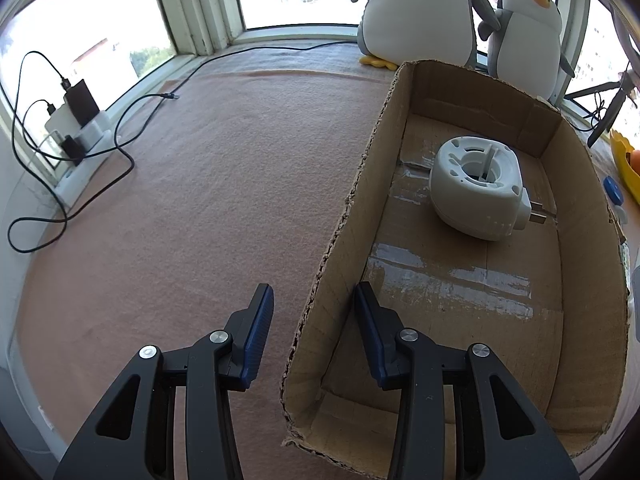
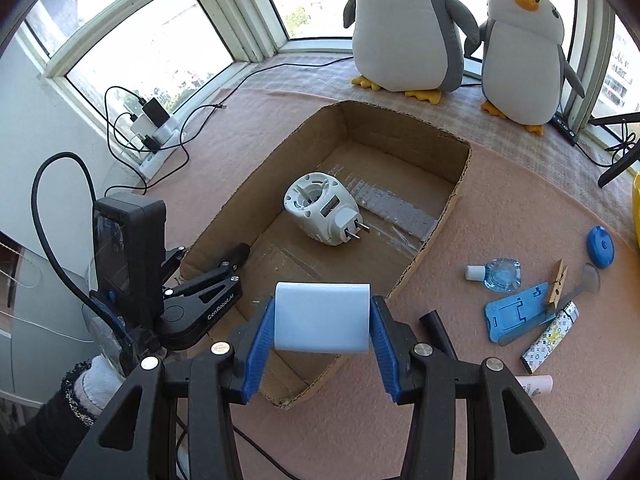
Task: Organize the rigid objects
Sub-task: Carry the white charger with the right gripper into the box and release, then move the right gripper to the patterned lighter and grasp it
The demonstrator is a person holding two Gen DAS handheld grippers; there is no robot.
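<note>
The right gripper [image 2: 322, 322] pinched a white block [image 2: 322, 318] above the cardboard box's [image 2: 448, 216] near end; the left gripper [image 1: 314, 296], straddling its left wall, pinched that wall.

A counter [image 2: 500, 208] covered in pink felt was seen. On it were set an open cardboard box [image 2: 452, 204], two plush penguins [image 2: 404, 28] by the window, a power strip [image 2: 160, 148] with cables, and, right of the box, a blue disc [image 2: 600, 247], a small bottle [image 2: 498, 274], a clothespin [image 2: 557, 286] and a patterned tube [image 2: 550, 338].
</note>
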